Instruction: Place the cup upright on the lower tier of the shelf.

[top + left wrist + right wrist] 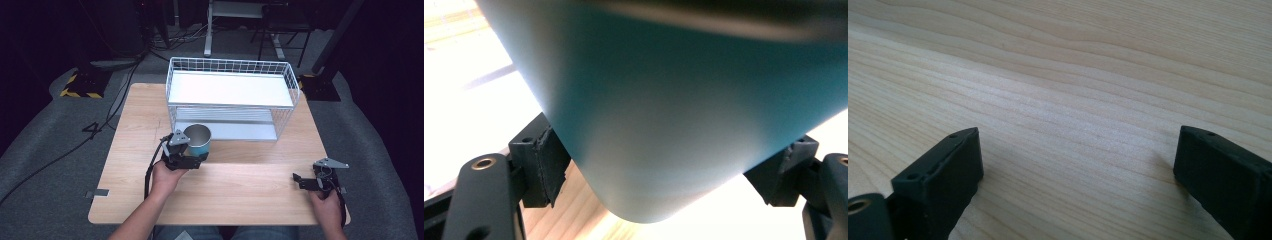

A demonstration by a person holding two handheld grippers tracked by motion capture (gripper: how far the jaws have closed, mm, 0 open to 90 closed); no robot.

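Note:
A teal cup (198, 146) with a shiny metal inside stands upright in front of the white wire rack (295, 92), left of the table's middle. My left gripper (195, 160) comes at it from the near side, and its jaws press on both sides of the cup's lower wall. In the left gripper view the teal cup (674, 110) sits between the two black pads (546, 165), with wood showing under its base. My right gripper (301, 180) rests low over the table's near right corner, open, with bare wood between its jaws (1078, 160).
The two-level wire rack has a white top shelf (230, 89) and a lower shelf (235, 129) open toward me. The wooden table (240, 195) has free room across its front. Cables (75, 145) and a desk leg (208, 30) lie on the floor beyond.

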